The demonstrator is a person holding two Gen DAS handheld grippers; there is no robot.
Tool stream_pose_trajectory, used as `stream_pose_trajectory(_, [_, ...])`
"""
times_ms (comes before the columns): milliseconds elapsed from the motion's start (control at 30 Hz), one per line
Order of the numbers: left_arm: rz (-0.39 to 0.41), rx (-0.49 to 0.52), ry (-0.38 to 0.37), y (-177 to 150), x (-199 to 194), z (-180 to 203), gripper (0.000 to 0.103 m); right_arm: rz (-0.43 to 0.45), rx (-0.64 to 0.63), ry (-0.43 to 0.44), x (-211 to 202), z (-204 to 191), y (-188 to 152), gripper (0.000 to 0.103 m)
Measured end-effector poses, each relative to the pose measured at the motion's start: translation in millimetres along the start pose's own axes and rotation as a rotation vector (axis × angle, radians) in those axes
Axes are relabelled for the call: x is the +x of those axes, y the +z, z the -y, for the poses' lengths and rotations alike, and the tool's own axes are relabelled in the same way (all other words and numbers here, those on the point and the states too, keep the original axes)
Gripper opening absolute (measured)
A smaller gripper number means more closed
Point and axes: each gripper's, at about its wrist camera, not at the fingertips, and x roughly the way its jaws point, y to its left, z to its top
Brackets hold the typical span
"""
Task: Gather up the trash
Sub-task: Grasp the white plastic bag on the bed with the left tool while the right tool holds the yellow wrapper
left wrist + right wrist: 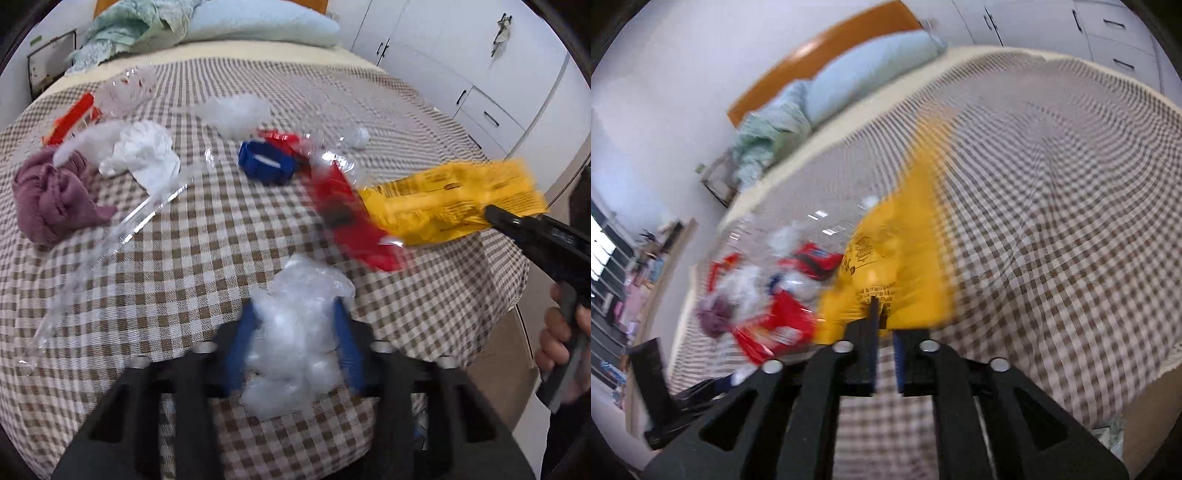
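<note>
On a bed spread with a brown-and-white checked cover (184,266), trash lies scattered. Between the left gripper's (295,354) 2 blue fingers (236,354) sits a crumpled wad of clear plastic film (295,332), the jaws narrowed around it. The right gripper (884,332) reaches a glossy yellow printed wrapper (454,206) at the bed's edge; its jaws stand slightly apart, and blur hides whether they pinch it. Beyond lie a red foil packet (351,221), a blue ridged ring (266,162), white crumpled tissue (144,155) and a mauve knitted cloth (55,199).
</note>
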Motion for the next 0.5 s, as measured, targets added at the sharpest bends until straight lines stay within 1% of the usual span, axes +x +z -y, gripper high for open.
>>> stream_pose_trajectory(33, [0.001, -0.002, -0.004, -2, 2, -2, 0.027, -0.012, -0.016, -0.032, 3, -2, -3, 0.036])
stream_pose_trajectory(67, [0.007, -0.003, -0.012, -3, 2, -3, 0.026, -0.02, -0.044, -0.089, 7, 1, -4, 0.054])
stream_pose_trajectory(100, [0.025, -0.007, -0.02, -2, -3, -3, 0.025, -0.019, -0.06, -0.122, 7, 4, -6, 0.063])
stream_pose_trajectory(167, [0.073, -0.016, -0.027, 2, -18, -6, 0.024, -0.003, -0.113, -0.188, 2, 8, -14, 0.065])
stream_pose_trajectory(233, [0.124, -0.035, -0.027, 6, -30, -11, 0.024, 0.033, -0.244, -0.304, -8, 3, -27, 0.069])
stream_pose_trajectory(267, [0.142, -0.049, -0.032, 6, -35, -14, 0.024, 0.048, -0.314, -0.348, -13, -1, -32, 0.071])
stream_pose_trajectory(333, [0.168, -0.062, -0.019, 7, -42, -16, 0.024, 0.087, -0.582, -0.466, -11, -24, -57, 0.071])
stream_pose_trajectory(367, [0.17, -0.065, -0.012, 7, -43, -17, 0.024, 0.099, -0.689, -0.495, -8, -34, -68, 0.071])
stream_pose_trajectory(400, [0.166, -0.069, -0.014, 7, -42, -17, 0.024, 0.117, -0.852, -0.531, 0, -50, -83, 0.071])
stream_pose_trajectory(433, [0.162, -0.072, -0.016, 8, -41, -16, 0.024, 0.117, -0.996, -0.559, 11, -64, -96, 0.071])
stream_pose_trajectory(467, [0.156, -0.073, -0.017, 9, -41, -17, 0.024, 0.106, -1.07, -0.57, 19, -73, -103, 0.071])
stream_pose_trajectory(500, [0.152, -0.072, -0.013, 9, -40, -16, 0.024, 0.089, -1.144, -0.557, 31, -84, -108, 0.071])
